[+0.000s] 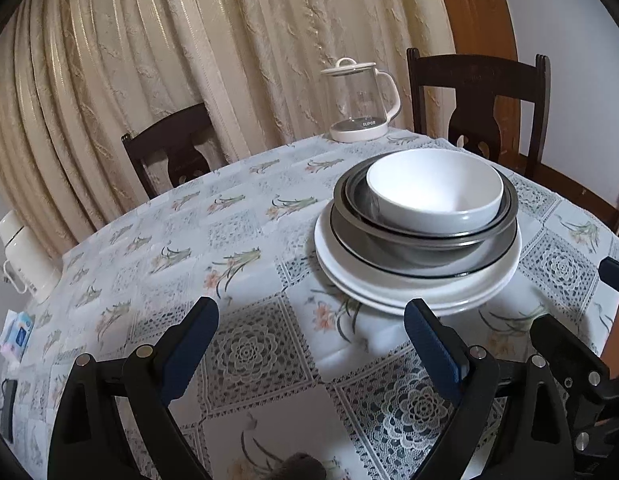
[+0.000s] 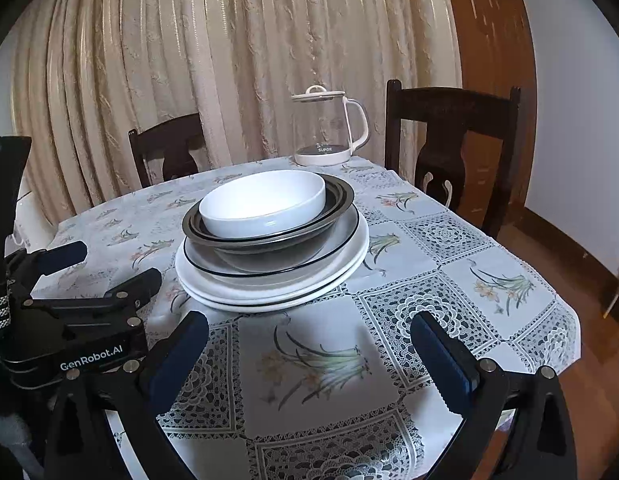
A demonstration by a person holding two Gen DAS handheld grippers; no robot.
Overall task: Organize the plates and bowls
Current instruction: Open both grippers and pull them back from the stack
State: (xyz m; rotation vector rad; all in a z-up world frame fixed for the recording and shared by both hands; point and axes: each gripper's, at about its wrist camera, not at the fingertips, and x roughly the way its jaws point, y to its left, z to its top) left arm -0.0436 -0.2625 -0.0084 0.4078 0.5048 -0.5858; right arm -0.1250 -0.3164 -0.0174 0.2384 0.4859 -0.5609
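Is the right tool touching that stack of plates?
Apart. In the right wrist view, bare tablecloth separates the tool from the plates.

Two wrist fisheyes angled down over the table's near edge, facing the far curtain, left view with the stack (image 1: 417,236) to its right, right view with it left of centre, both sharing stack, kettle (image 2: 329,130), chairs.

Left gripper (image 1: 311,330) wide apart, empty, right gripper (image 2: 309,340) likewise, side by side
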